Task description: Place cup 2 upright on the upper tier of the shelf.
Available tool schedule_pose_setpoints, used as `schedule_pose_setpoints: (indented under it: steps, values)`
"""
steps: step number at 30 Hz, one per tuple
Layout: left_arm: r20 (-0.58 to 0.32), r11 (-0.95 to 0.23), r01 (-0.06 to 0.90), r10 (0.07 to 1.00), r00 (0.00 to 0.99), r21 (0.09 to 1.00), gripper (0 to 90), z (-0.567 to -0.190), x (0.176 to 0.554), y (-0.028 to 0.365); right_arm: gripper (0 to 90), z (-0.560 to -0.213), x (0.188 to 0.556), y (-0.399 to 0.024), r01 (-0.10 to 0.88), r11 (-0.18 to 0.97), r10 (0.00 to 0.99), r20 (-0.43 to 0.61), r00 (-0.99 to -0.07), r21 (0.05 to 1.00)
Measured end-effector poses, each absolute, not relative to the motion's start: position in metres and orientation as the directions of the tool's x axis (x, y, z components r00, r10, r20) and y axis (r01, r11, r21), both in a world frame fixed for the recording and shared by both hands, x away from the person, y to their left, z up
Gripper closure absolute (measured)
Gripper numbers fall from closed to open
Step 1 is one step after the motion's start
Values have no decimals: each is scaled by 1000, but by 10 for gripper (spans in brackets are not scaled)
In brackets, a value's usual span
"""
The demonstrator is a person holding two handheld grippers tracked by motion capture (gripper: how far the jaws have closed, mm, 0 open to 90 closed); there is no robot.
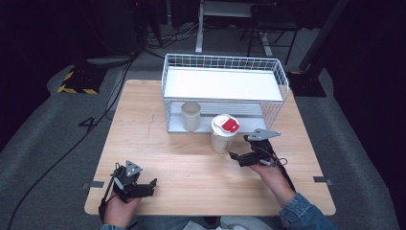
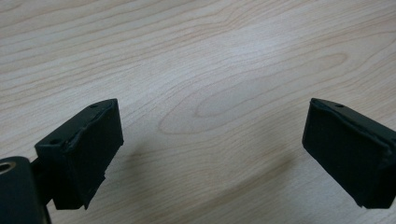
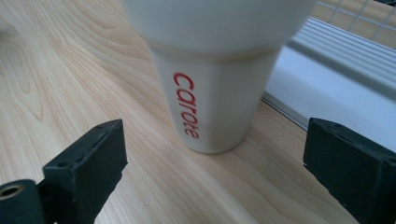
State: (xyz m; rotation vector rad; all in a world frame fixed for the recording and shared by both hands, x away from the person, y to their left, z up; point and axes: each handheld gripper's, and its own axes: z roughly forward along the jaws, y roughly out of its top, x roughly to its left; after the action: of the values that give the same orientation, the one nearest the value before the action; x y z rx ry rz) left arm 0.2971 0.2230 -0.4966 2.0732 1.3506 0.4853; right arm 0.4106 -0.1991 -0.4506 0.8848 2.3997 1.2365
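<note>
We're looking at the right gripper (image 1: 238, 147) sitting just right of the lidded cream cup (image 1: 223, 134), pointing left at it, jaws standing wide with nothing between them; in the right gripper view the cup (image 3: 215, 93) is standing upright beyond the pads, red "carote" lettering running down its side, not touching either one. The cup is resting on the wooden table (image 1: 158, 158) about centre, just near of the white wire rack (image 1: 225, 84), its white lid carrying a red tab. A second, lidless cup (image 1: 190, 115) is standing in the rack's lower level, left of and farther than the lidded one. We're seeing the left gripper (image 1: 152, 186) at the near left edge, well apart from both cups, jaws spread wide over bare wood (image 2: 210, 70), holding nothing.
</note>
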Motion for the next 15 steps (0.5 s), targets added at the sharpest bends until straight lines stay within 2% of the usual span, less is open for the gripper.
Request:
schedule_pose_setpoints:
  steps: [4, 15]
  values:
    - [-31, -283, 692, 914, 404, 664, 56, -499, 300, 225, 53, -448, 416, -192, 366, 433, 639, 5, -769, 824]
    - [-22, -297, 712, 915, 402, 637, 48, -501, 307, 226, 13, -456, 430, -185, 390, 386, 648, 56, -760, 836]
